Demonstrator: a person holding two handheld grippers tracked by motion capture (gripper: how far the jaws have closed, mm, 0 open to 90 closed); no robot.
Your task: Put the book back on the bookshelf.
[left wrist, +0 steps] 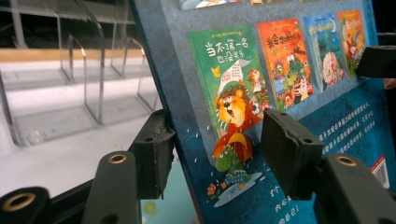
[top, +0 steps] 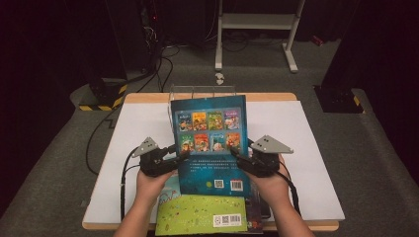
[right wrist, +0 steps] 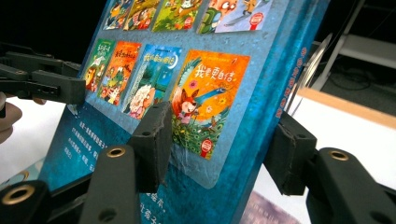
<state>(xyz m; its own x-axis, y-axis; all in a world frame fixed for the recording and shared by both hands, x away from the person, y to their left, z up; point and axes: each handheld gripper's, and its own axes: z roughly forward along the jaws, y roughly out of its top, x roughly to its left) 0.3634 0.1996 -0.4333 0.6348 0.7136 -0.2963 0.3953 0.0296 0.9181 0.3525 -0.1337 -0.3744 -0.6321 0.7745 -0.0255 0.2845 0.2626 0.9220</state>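
At frame centre of the high view, a blue book is held tilted above the worktop. Its left edge is clamped by the left claw, part-closed. Its right edge is pinched likewise by the right claw.

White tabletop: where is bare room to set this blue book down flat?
White tabletop lies bare right of the blue book, and left of it too. Crowded: the clear rack at the far edge and the green book at the near edge.
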